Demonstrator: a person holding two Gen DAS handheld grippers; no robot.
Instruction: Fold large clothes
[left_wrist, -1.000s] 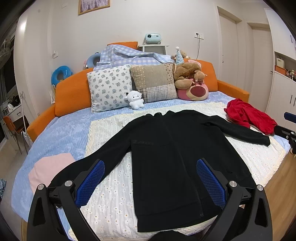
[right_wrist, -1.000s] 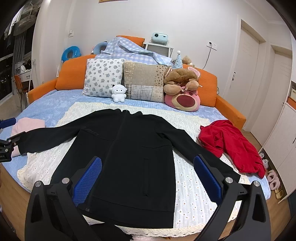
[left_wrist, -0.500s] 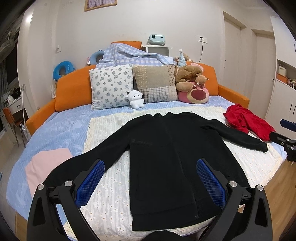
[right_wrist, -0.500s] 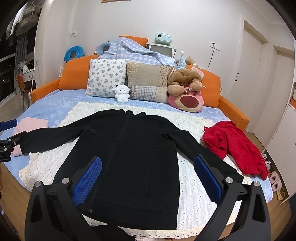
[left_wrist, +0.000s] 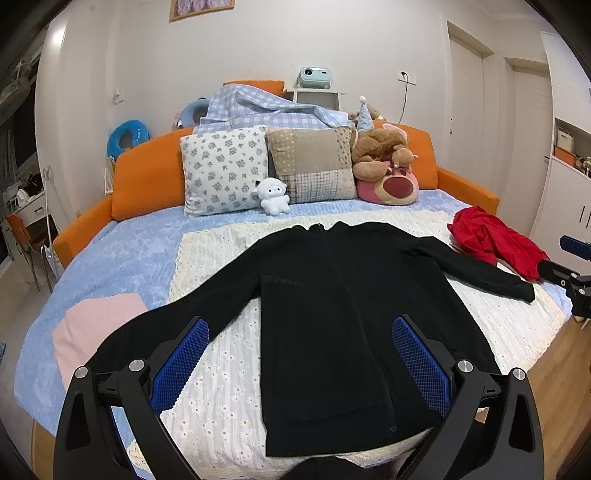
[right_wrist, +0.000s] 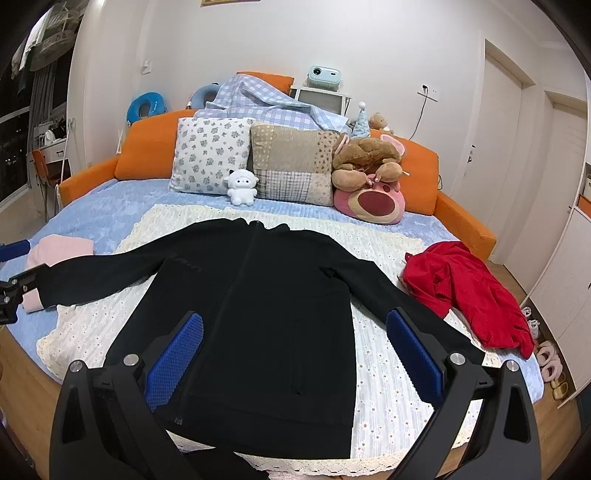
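Looked from the foot edge of the bed (left_wrist: 122, 251) toward the pillows; both saw the same black jacket (left_wrist: 332, 317).

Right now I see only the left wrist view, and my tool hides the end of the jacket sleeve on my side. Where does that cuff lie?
Observer: In the right wrist view, the cuff of the black jacket lies over the pink cloth, near the bed's edge.
Operator: Does the right tool hold something?
Observer: No. The right tool is open, with nothing between its fingers.
Operator: Is something on the floor on that side?
Observer: Yes, pink slippers lie beside the bed, beyond the red garment.
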